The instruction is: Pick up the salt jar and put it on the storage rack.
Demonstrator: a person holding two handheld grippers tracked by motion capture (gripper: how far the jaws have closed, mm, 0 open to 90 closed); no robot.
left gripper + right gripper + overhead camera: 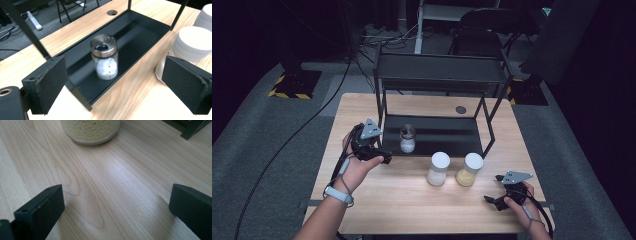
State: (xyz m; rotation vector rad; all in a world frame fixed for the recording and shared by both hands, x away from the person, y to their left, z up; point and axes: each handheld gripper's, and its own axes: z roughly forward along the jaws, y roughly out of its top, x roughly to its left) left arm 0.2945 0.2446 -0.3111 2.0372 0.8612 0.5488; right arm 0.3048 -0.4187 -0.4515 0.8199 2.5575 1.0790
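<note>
The fingers of the right gripper (498, 200) stood wide apart with nothing between them, low over the bare wood at the near right of the surface (412, 210), held in the person's right hand (521, 196). In the right gripper view its two dark fingers (41, 210) framed only wood grain, with the base of the yellow-grain jar (90, 130) just beyond them. The fingers of the left gripper (385, 158) were also spread open and empty, held in the left hand (358, 167) at the near left corner of the black shelf rack (439, 75), close to the front edge of its lower tray (140, 37). In the left gripper view the padded fingers (51, 83) stood on either side of the metal-lidded jar (104, 57) without touching it; that jar, holding a white powder, stood upright in the left part of the lower tray, a little back from its front lip. To the right of it, on the wood just in front of the tray, stood two white-lidded jars side by side: the white-filled jar (438, 169) on the left and the yellow-grain jar on the right, near each other but apart. Farther off, behind the tray, a round cable hole (460, 109) showed in the surface, and beyond the far edge lay a dark chair (492, 30) and floor cables (382, 37).
</note>
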